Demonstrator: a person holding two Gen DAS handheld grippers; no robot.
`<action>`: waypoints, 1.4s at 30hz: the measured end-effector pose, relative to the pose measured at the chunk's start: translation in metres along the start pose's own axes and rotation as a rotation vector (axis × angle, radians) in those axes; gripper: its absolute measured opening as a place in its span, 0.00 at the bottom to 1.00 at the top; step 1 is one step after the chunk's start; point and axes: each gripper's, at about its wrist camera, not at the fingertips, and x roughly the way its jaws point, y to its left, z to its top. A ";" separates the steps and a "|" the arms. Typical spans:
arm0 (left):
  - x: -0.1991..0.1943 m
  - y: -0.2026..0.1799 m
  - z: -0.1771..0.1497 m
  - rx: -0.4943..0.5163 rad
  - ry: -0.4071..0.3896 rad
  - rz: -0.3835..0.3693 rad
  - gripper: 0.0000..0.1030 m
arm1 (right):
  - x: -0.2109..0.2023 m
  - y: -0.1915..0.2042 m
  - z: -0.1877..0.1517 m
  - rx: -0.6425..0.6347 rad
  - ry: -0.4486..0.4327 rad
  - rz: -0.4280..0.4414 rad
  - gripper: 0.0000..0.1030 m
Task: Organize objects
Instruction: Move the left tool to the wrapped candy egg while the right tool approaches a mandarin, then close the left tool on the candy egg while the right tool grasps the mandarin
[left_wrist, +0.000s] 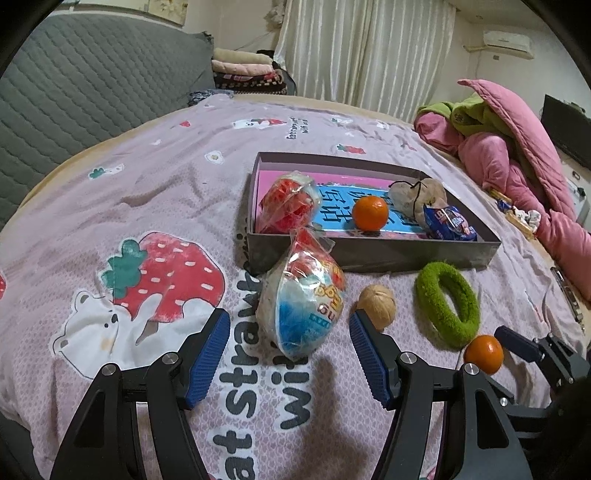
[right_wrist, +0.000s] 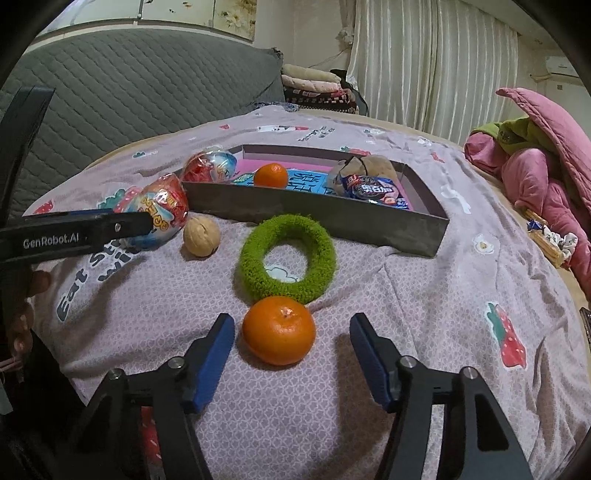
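Shallow box (left_wrist: 413, 254) on strawberry-print bedspread (left_wrist: 155, 184), white curtains (left_wrist: 365, 48) behind

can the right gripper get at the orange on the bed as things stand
Probably yes. The orange lies just ahead of the right gripper, between its open fingers with gaps on both sides. Nothing covers it; only the green ring sits just behind it.

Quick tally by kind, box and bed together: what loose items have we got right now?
Oranges: 2, one in the box, one on the bed
Wrapped toy capsules: 2
Walnut: 1
Green fuzzy ring: 1
Blue snack packet: 1
Beige drawstring pouch: 1
Total: 8
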 end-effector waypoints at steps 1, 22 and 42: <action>0.002 0.000 0.001 -0.002 0.000 0.000 0.67 | 0.001 0.000 0.000 -0.002 0.002 0.000 0.58; 0.038 -0.001 0.003 -0.022 0.029 -0.034 0.67 | 0.007 0.005 -0.002 -0.019 0.006 0.028 0.38; 0.030 0.002 0.000 -0.005 -0.019 -0.069 0.51 | 0.006 0.002 0.000 -0.003 -0.003 0.035 0.37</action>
